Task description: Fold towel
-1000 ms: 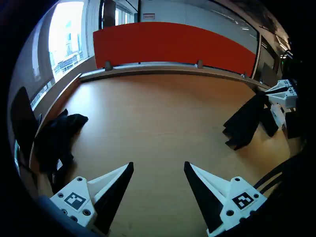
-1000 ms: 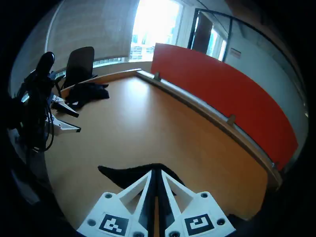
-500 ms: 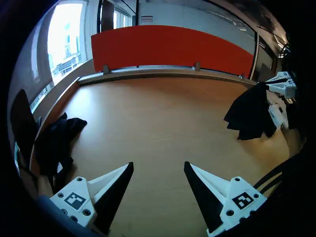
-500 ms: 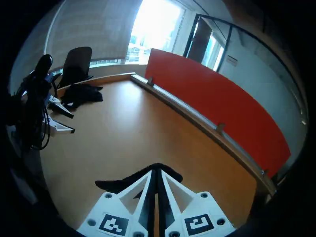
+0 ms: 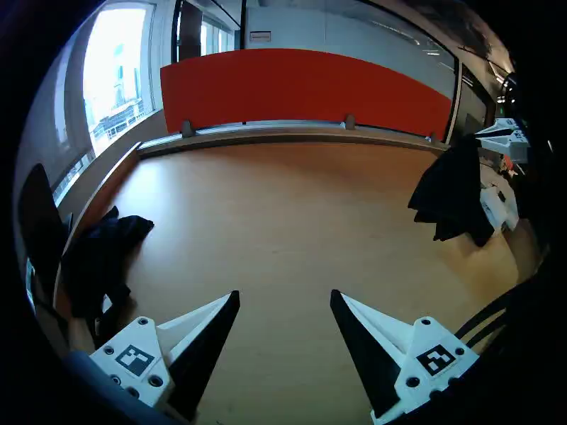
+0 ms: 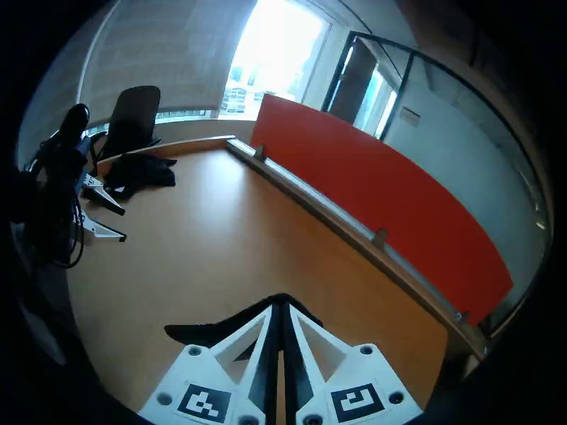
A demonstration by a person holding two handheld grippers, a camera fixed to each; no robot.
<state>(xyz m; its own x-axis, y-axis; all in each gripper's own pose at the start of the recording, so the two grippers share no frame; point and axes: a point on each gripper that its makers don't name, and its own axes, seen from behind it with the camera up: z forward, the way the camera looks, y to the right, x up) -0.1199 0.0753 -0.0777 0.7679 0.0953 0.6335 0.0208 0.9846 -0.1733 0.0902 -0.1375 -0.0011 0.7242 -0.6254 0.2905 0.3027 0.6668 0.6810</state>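
readable text: none | wall sign behind red partition: lettering too small to read | square markers on left gripper and right gripper: black-and-white patterns; no letters or numbers

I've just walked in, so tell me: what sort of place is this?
Probably an office: a long wooden desk with a red divider along it, a swivel chair, and big windows.
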